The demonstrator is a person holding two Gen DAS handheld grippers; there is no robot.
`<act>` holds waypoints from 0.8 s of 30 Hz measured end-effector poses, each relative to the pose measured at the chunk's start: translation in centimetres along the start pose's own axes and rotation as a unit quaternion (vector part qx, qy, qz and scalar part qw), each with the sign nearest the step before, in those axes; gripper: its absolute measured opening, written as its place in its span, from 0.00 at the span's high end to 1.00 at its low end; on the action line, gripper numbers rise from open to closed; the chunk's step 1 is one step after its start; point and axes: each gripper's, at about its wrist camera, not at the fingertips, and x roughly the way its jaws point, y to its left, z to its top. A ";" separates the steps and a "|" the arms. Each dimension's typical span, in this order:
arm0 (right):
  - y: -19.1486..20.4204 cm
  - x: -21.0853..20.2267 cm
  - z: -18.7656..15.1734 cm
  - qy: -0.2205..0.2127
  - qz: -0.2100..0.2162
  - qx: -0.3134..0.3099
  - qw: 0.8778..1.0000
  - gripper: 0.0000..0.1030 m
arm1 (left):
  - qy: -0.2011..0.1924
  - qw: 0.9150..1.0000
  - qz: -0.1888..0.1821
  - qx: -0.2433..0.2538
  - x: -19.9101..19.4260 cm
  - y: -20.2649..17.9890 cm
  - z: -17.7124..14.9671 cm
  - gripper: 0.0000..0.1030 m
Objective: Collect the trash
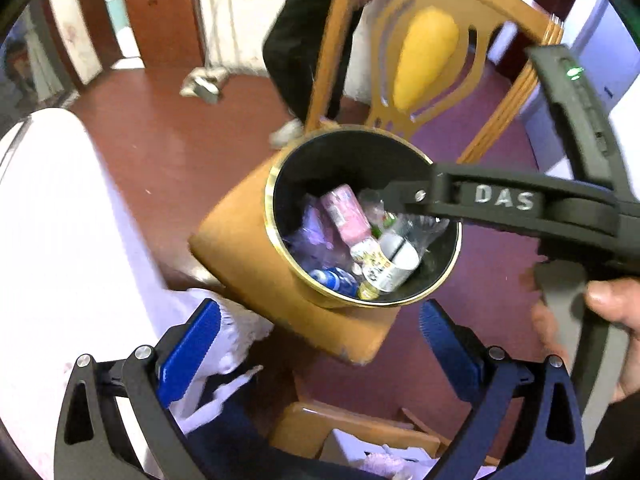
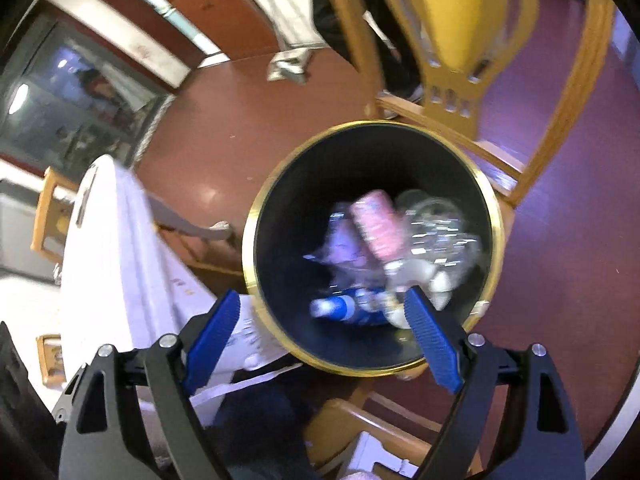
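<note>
A dark red floor (image 1: 168,152) fills the middle of both my views, with a white-clothed table (image 1: 52,240) down the left side and a person in dark trousers (image 1: 304,52) standing at the top centre. A wooden chair (image 1: 256,248) with a yellow back pad sits mid-frame, and on its seat stands the black bin (image 1: 444,268) with a gold rim.

Inside the bin lies the trash: a crumpled clear plastic bottle (image 1: 416,224) at the right, a pink carton (image 1: 348,216) in the middle, pale purple wrapping (image 1: 316,236) at the left, a labelled bottle (image 1: 380,268) and a blue can (image 1: 336,280) at the near side.

My left gripper (image 1: 316,344) hangs wide open and empty at the bottom of its view. My right gripper (image 2: 320,336) is spread wide too, holding nothing, poised over the bin's near rim; from the left view its black body reaches in from the right across the bin mouth.
</note>
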 end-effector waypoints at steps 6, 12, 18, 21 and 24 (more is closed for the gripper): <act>7.9 0.5 -2.7 0.032 0.035 -0.089 0.995 0.18 | -0.039 0.995 0.050 -0.080 -6.0 6.0 -5.3 0.06; 17.8 0.2 -6.9 0.049 0.079 -0.199 0.976 0.18 | -0.083 0.962 0.153 -0.212 -13.0 14.2 -13.6 0.06; 27.7 -0.9 -12.2 0.057 0.123 -0.316 0.939 0.18 | -0.134 0.905 0.241 -0.324 -19.5 19.9 -21.3 0.06; 31.9 -1.3 -15.2 0.056 0.146 -0.361 0.919 0.18 | -0.159 0.876 0.283 -0.357 -22.7 21.3 -24.5 0.06; 35.7 -1.9 -18.1 0.054 0.171 -0.398 0.900 0.18 | -0.180 0.844 0.331 -0.382 -25.8 22.2 -27.4 0.06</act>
